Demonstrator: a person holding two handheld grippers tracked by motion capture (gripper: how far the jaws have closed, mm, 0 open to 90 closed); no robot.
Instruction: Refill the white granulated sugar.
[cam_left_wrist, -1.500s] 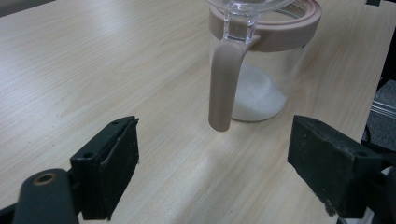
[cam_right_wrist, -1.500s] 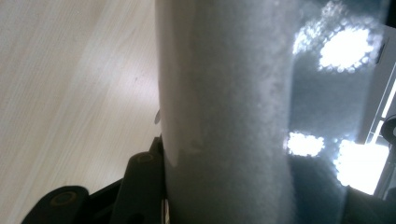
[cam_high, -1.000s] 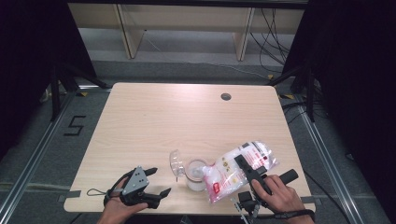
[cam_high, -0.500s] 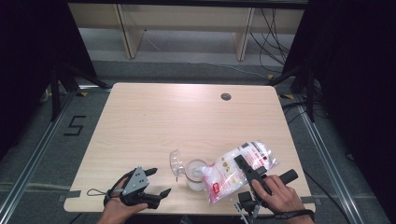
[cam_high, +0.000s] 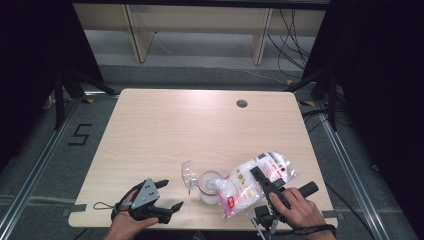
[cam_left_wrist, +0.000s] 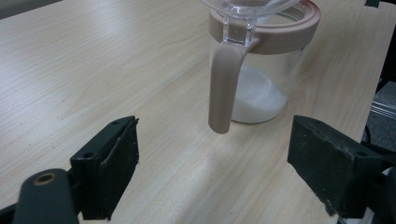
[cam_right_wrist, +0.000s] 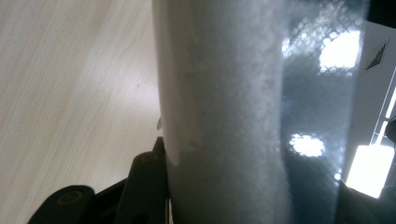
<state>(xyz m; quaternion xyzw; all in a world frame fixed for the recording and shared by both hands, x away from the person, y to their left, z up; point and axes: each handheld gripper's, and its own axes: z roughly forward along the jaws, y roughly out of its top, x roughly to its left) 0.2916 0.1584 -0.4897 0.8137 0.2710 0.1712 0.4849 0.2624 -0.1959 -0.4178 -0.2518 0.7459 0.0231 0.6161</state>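
Pale wood table (cam_high: 200, 130), w/ a clear glass jar (cam_high: 209, 186) near its 6 o'clock edge. Jar has a pinkish collar and its hinged clear lid (cam_high: 189, 175) is flipped open toward 9 o'clock. Right tongs (cam_high: 262, 181) are clamped on a plastic bag of white granules (cam_high: 255, 180), sugar or salt, can't tell which. Bag lies at about 4 o'clock from the jar, tilted, its low corner at the jar's mouth. Left tongs (cam_left_wrist: 212, 163) hang released, jaws wide apart, at about 8 o'clock from the jar, touching nothing. Low white heap (cam_left_wrist: 259, 100) sits in the jar bottom. My guess: pouring is under way, roughly a quarter full, bag looks mostly full; lid not yet closed.
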